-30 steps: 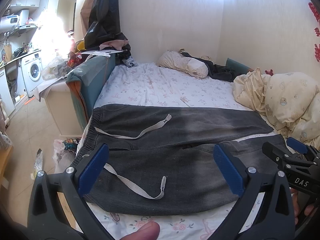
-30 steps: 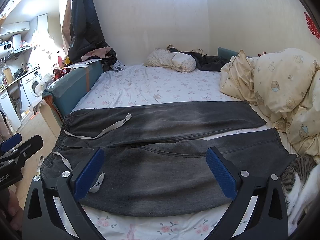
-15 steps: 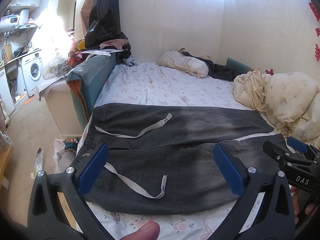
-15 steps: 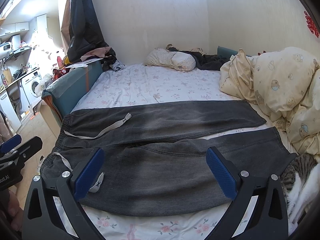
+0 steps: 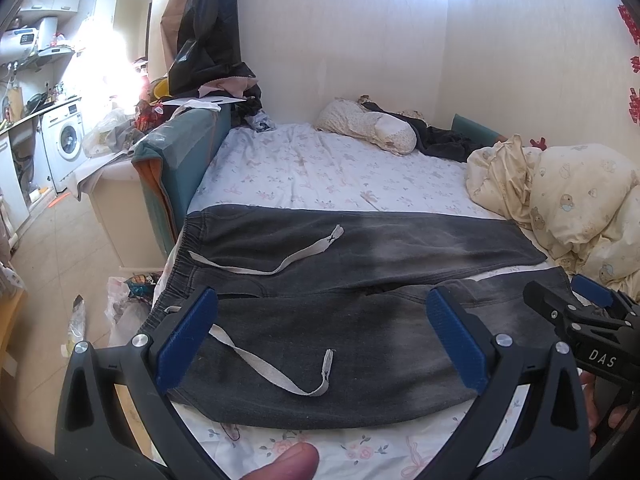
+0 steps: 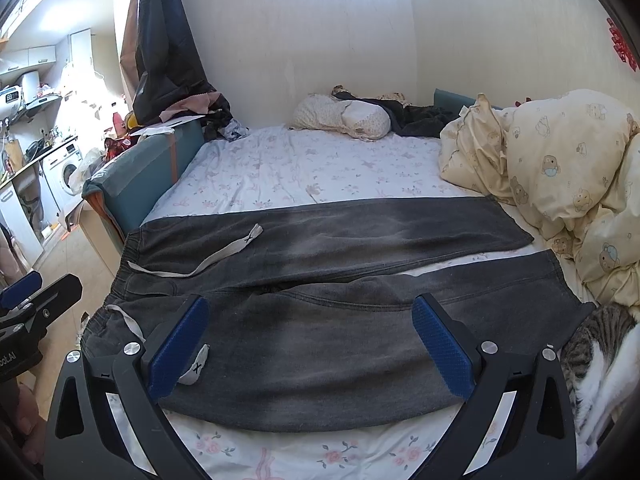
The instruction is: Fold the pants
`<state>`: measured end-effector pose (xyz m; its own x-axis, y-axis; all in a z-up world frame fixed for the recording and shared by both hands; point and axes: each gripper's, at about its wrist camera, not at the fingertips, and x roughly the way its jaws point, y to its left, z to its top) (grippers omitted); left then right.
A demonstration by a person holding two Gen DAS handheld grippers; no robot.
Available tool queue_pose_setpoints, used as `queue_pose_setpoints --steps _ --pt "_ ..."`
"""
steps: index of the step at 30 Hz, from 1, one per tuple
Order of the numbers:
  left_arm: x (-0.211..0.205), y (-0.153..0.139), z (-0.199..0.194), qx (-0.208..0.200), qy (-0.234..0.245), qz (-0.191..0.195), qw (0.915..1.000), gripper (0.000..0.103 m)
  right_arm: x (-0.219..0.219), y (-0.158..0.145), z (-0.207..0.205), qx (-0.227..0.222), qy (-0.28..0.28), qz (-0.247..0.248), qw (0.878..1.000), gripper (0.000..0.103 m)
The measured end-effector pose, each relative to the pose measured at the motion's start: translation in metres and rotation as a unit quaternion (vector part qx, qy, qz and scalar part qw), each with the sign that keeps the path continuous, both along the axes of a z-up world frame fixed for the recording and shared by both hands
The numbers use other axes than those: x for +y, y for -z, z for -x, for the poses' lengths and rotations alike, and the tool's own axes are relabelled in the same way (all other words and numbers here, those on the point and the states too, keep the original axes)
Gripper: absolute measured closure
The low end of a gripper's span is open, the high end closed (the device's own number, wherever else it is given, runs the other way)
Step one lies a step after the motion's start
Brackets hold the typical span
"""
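Dark grey pants (image 5: 320,344) lie flat across the near part of the bed, waistband at the left, both legs spread to the right; they also show in the right wrist view (image 6: 320,332). Two pale drawstrings (image 5: 276,372) lie on the fabric. My left gripper (image 5: 320,336) is open and empty, held above the near leg by the waist end. My right gripper (image 6: 308,336) is open and empty above the near leg, further right. Each gripper shows at the edge of the other's view.
The bed has a floral sheet (image 5: 304,172). A cream duvet (image 6: 560,168) is bunched at the right, and a tabby cat (image 6: 600,344) lies by the near leg's hem. A pillow (image 5: 368,128) and dark clothes lie at the far wall. A teal bed end (image 5: 180,164) stands left.
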<state>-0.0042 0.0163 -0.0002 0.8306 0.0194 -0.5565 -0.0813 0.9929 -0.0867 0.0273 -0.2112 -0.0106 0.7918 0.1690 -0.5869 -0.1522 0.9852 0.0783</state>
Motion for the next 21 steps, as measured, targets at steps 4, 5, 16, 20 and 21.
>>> queue_pose_setpoints --steps 4,5,16,20,21 --pt "0.001 0.001 -0.001 0.001 0.003 0.004 1.0 0.0 -0.001 0.002 -0.002 0.001 -0.001 -0.001 1.0 0.0" --pt "0.002 0.001 -0.002 0.002 0.002 0.004 1.0 0.0 -0.001 0.003 -0.002 0.003 -0.002 -0.001 1.0 0.0" --pt "0.066 0.021 -0.014 0.072 -0.099 0.033 0.992 0.0 -0.016 -0.001 -0.014 0.034 0.0 -0.043 0.999 0.0" --pt "0.132 0.039 -0.021 0.119 -0.168 0.065 0.9765 0.0 -0.041 0.0 -0.019 0.039 0.024 -0.036 0.998 0.0" --pt "0.157 0.044 -0.019 0.126 -0.199 0.068 0.9695 0.0 -0.048 0.001 -0.02 0.043 0.028 -0.037 0.998 0.0"
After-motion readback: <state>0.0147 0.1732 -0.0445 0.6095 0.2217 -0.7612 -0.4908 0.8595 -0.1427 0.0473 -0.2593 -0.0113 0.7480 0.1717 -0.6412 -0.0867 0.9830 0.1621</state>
